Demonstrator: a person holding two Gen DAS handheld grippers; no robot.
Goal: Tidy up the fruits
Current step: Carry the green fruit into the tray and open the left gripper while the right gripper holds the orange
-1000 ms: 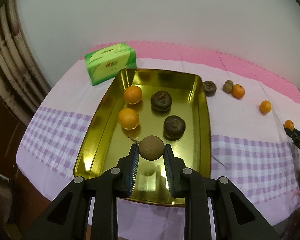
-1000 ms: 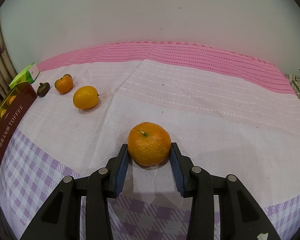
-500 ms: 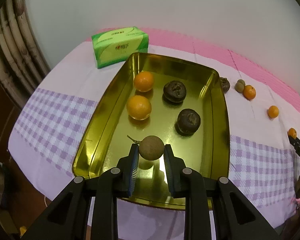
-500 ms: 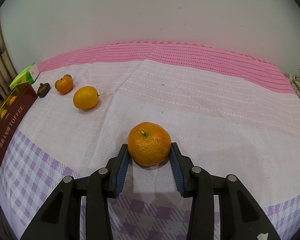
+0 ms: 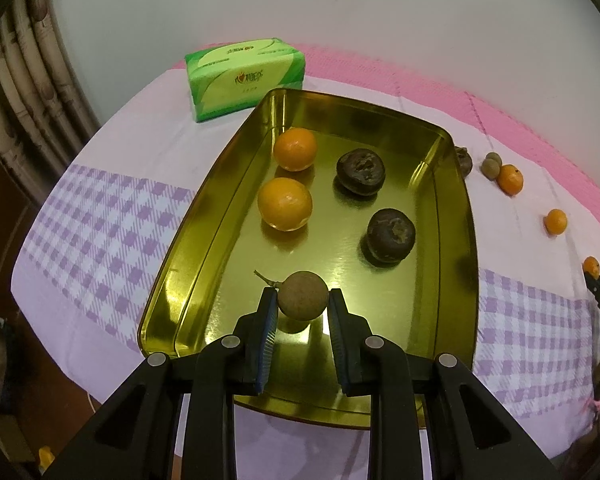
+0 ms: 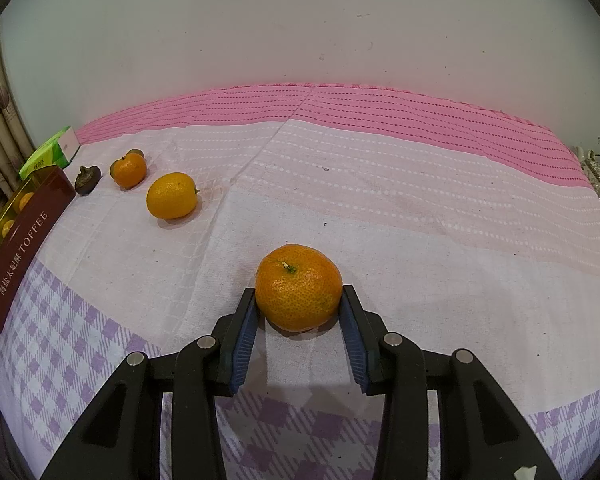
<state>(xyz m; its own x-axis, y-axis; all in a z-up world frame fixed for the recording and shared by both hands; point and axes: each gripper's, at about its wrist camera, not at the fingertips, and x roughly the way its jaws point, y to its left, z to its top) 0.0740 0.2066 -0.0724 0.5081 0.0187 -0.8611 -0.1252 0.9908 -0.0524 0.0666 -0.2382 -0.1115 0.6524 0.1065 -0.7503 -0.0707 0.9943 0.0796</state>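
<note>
My left gripper [image 5: 303, 300] is shut on a small round brown fruit [image 5: 302, 294] with a short stem, held just above the near part of the gold tray [image 5: 456, 184]. Two oranges [image 5: 285, 203] and two dark wrinkled fruits [image 5: 390, 235] lie in the tray. In the right wrist view my right gripper [image 6: 299, 298] is shut on a mandarin [image 6: 299, 286] that rests on the tablecloth. Further left on the cloth lie a second orange [image 6: 171, 195], a smaller mandarin [image 6: 129, 169] and a dark fruit [image 6: 87, 179].
A green tissue pack [image 5: 244, 76] stands behind the tray. Loose fruits [image 5: 510, 178] lie in a line on the cloth right of the tray. The tray's brown side [image 6: 20, 248] reads TOFFEE at the left of the right wrist view. A wall backs the table.
My left gripper has moved forward and down over the tray with the brown fruit, so the tray looks larger and nearer. The right gripper and its mandarin have stayed still.
</note>
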